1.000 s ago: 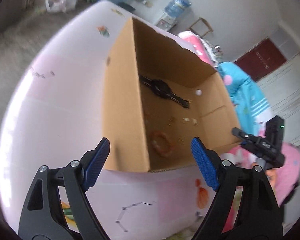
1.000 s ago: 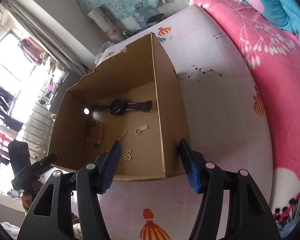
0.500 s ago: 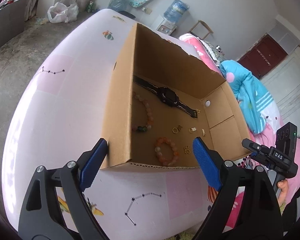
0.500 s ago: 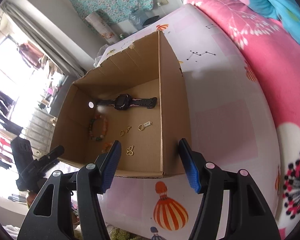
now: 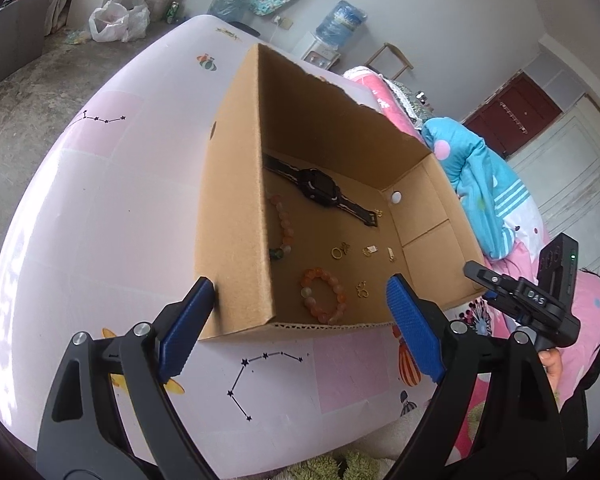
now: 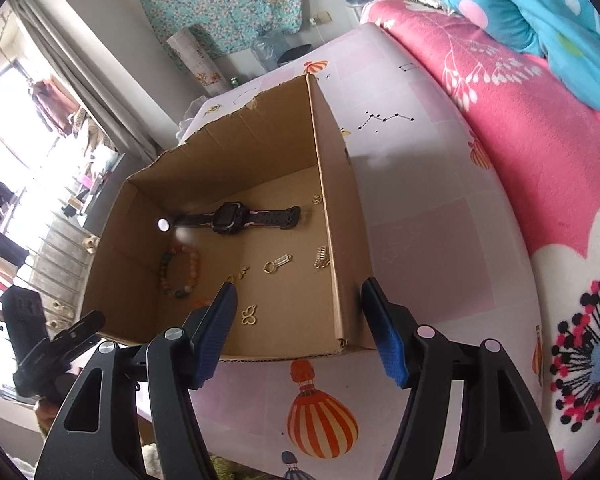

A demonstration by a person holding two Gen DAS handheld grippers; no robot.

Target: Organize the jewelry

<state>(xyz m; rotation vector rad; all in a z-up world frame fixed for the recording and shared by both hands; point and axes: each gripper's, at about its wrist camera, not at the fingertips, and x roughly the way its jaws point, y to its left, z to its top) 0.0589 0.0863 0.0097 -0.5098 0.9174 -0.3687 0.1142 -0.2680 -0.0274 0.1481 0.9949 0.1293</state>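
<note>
The cardboard box (image 5: 236,216) sat mid-frame with a black watch (image 5: 320,188), bead bracelets (image 5: 323,295) and small gold charms (image 6: 249,315), too tiny to identify. The left gripper (image 5: 300,312) gaped empty; the right gripper (image 6: 298,320), jaws just widening, held nothing. The left jaw of the right gripper hid part of an orange bracelet.

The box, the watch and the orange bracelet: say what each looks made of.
Box: corrugated cardboard, matte brown; fluting shows along its cut front edge.
Watch: black strap and case, likely rubber or plastic, with a dull sheen.
Orange bracelet: round, glossy, translucent beads, perhaps stone or glass; unclear which.
</note>
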